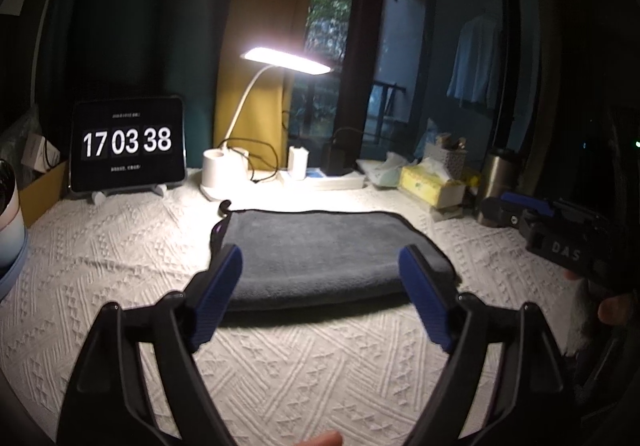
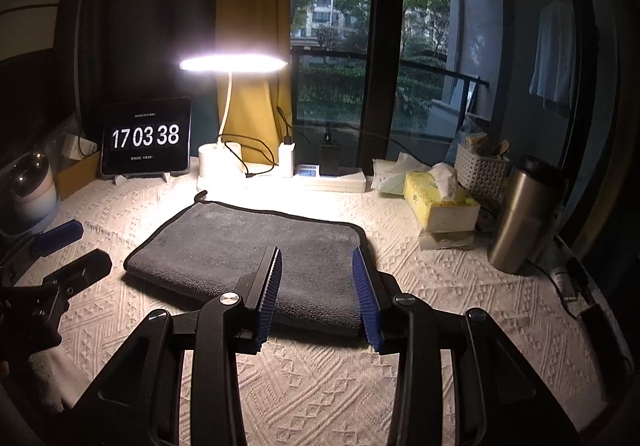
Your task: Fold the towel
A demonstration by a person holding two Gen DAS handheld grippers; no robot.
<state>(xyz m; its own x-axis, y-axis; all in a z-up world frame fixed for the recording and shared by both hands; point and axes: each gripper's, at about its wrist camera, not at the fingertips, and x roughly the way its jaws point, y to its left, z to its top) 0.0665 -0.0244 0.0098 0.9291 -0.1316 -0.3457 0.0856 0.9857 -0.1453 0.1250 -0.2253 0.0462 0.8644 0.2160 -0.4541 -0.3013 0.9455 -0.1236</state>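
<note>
A dark grey towel (image 1: pixel 320 250) lies folded flat on the white patterned tablecloth (image 1: pixel 120 262), its thick folded edge facing me. It also shows in the right wrist view (image 2: pixel 240 246). My left gripper (image 1: pixel 320 270) is open and empty, held just above the towel's near edge. My right gripper (image 2: pixel 316 266) is open and empty, over the towel's near right corner. The right gripper shows at the right of the left wrist view (image 1: pixel 560 230); the left gripper shows at the left of the right wrist view (image 2: pixel 68 246).
At the back stand a tablet clock (image 1: pixel 127 144), a lit desk lamp (image 1: pixel 280 60), a power strip with chargers (image 2: pixel 328 176), a yellow tissue box (image 2: pixel 438 198), a white basket (image 2: pixel 480 172) and a steel flask (image 2: pixel 520 218). A cup (image 2: pixel 34 186) stands far left.
</note>
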